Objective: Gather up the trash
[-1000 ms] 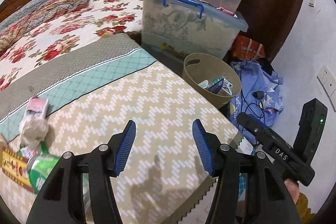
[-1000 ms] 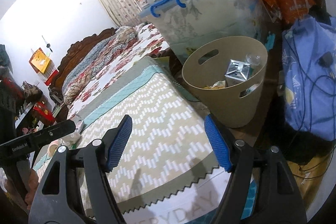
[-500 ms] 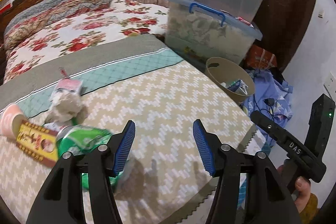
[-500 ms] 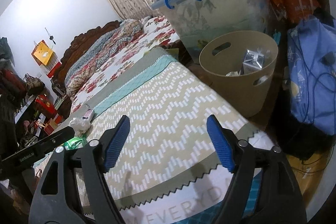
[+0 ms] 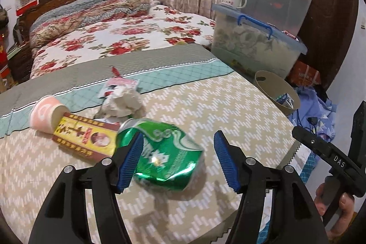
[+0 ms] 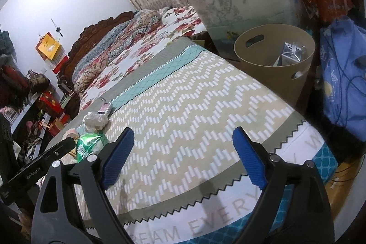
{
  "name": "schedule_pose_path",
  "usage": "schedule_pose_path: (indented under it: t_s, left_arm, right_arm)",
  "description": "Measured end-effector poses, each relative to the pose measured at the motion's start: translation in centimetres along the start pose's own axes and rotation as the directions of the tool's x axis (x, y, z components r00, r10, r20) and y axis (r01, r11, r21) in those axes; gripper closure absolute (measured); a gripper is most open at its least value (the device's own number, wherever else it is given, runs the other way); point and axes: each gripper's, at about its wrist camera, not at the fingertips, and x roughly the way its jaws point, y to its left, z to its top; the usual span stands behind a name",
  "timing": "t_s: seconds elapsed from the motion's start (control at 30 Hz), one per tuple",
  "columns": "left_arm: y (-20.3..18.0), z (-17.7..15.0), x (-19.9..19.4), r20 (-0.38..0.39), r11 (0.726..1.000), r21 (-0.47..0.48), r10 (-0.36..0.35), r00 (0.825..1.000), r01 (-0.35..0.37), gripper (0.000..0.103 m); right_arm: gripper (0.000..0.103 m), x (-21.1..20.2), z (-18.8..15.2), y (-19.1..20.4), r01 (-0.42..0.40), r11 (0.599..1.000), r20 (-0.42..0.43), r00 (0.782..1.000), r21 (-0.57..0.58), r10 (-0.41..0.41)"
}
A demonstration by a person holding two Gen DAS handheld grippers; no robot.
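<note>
A bed covered with a zigzag-patterned blanket [image 5: 205, 106] fills both views. In the left wrist view, the left claw [image 5: 178, 160] sits at the lower centre of the frame with its blue-padded fingers spread apart, and a crushed green can [image 5: 164, 152] lies on the blanket between them, close against the left finger and clear of the right one. Just up and left of the can lie a flat red and yellow box [image 5: 84, 135], a pink paper cup [image 5: 45, 117] on its side, a crumpled wad of paper [image 5: 123, 104] and a small pink and white wrapper [image 5: 119, 85] behind it. A tan waste bin [image 5: 278, 94] with some trash inside stands off the bed's edge at the right of the frame, below stacked clear storage tubs [image 5: 258, 42]. In the right wrist view, the right claw [image 6: 183, 156] is at the lower centre, fingers wide apart and holding nothing, above the blanket's lower edge. The same green can [image 6: 88, 144] shows at the left of that frame, and the bin [image 6: 274, 65] at the upper right.
</note>
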Motion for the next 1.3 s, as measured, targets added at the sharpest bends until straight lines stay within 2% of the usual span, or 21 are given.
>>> schedule_pose_path:
  t_s: [0.27, 0.43, 0.53, 0.73, 0.9, 1.03, 1.13, 1.3]
  left_arm:
    - [0.7, -1.2, -1.6, 0.019, 1.000, -0.017, -0.006, 1.000, 0.007, 0.027]
    - [0.1, -1.8, -2.7, 0.028, 1.000, -0.009, -0.022, 0.999, 0.022, 0.021]
    - [-0.3, -2.1, -3.3, 0.033, 0.999, -0.009, -0.036, 0.999, 0.036, 0.008]
    - [-0.6, -3.1, -4.3, 0.003, 0.997, -0.037, -0.068, 0.998, 0.068, 0.009]
    - [0.1, -5.0, -4.7, -0.052, 0.984, -0.116, -0.139, 0.989, 0.133, 0.009]
    - [-0.1, -6.4, -5.5, -0.032, 0.989, -0.103, -0.107, 0.994, 0.103, 0.009]
    - [-0.7, -7.6, -5.6, -0.044, 0.992, -0.088, -0.098, 0.994, 0.094, 0.009]
    - [-1.6, -9.0, -4.9, -0.121, 0.991, -0.068, -0.122, 0.985, 0.114, 0.009]
  right_arm:
    - [0.006, -0.9, -0.9, 0.7, 0.031, 0.999, 0.008, 0.999, 0.007, -0.031]
    - [0.004, -2.1, -1.4, 0.9, 0.042, 0.999, 0.023, 0.999, 0.007, -0.042]
    - [0.004, -3.1, -1.7, 1.1, 0.049, 0.999, 0.040, 0.998, 0.010, -0.049]
    - [0.004, -5.1, -2.4, 1.2, 0.066, 0.997, 0.066, 0.996, 0.028, -0.067]
    - [0.004, -5.7, -3.1, 1.2, 0.051, 0.998, 0.046, 0.998, 0.039, -0.052]
    - [0.004, -5.8, -3.8, 1.3, 0.038, 0.998, 0.030, 0.999, 0.054, -0.040]
    - [0.004, -5.7, -4.1, 1.4, 0.026, 0.998, 0.014, 1.000, 0.057, -0.027]
    - [0.004, -6.6, -4.4, 1.4, -0.004, 0.997, 0.007, 1.000, 0.073, 0.004]
